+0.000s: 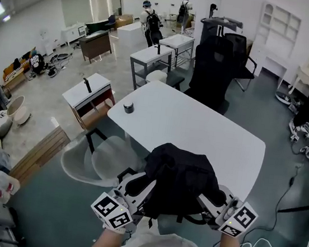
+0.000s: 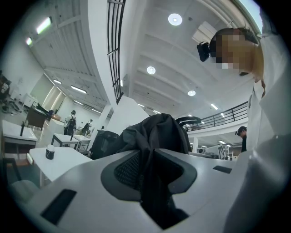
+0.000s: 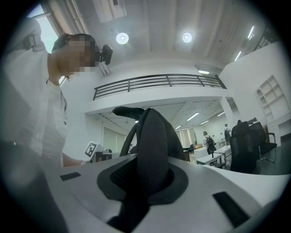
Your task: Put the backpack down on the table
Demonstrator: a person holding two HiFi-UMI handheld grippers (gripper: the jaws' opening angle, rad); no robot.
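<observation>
Two hand-held grippers carry a black backpack between them. In the head view the backpack sits toward 6 o'clock in the frame, over the near edge of a white table. This view does not show whether its bottom touches the tabletop. The left gripper reaches in from 7 o'clock and the right gripper from 5 o'clock, each meeting one side of the bag. A small dark jar stands alone on the table toward 10 o'clock, well apart from the bag. A black office chair stands beyond the table's far edge at 12 o'clock. In the left gripper view the jaws are clamped on a fold of the backpack's black fabric. The fabric rises between them toward 12 o'clock, and the table with the jar lies at 9 o'clock. In the right gripper view the jaws are pressed shut on a padded black strap of the backpack. The strap stands upright between them and arches toward 12 o'clock.
</observation>
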